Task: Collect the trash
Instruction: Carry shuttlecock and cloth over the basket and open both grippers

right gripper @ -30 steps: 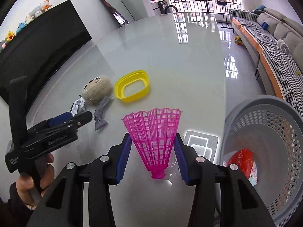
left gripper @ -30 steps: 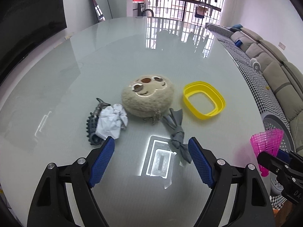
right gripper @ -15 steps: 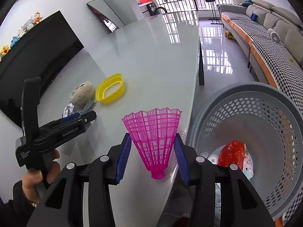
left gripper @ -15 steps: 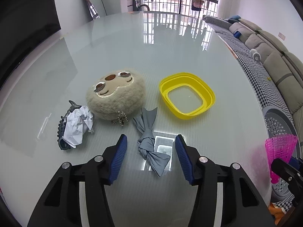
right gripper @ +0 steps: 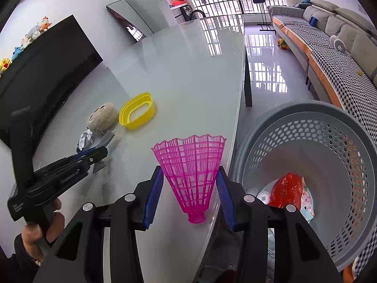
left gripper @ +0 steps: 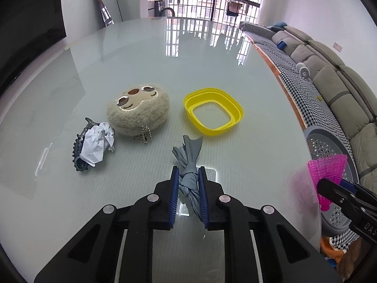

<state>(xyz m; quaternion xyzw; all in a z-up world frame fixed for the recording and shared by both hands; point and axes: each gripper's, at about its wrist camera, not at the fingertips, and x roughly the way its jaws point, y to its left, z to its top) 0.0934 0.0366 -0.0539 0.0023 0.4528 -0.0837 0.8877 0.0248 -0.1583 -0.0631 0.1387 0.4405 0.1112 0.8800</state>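
The left gripper is clenched on a grey rag: both blue pads press its knotted middle, and its loose far end fans out on the glass table beyond the fingertips. The rag lies near the table's near edge, just this side of a yellow tub.

To the left of the tub sits a plush toy with a bead chain hanging at its near side. Left of that, a crumpled paper rests on a dark spiky clip, touching it.

The right gripper grasps a pink shuttlecock, skirt up and cork end down, its pads pressing the mesh on both sides. It is held at the table's right edge, beside a grey basket that stands on the floor to the right of the table. In the basket lie a red wrapper and some pale packets.

In the right wrist view a hand holds the left gripper's handle at the near left. A sofa runs along the far right of the room.
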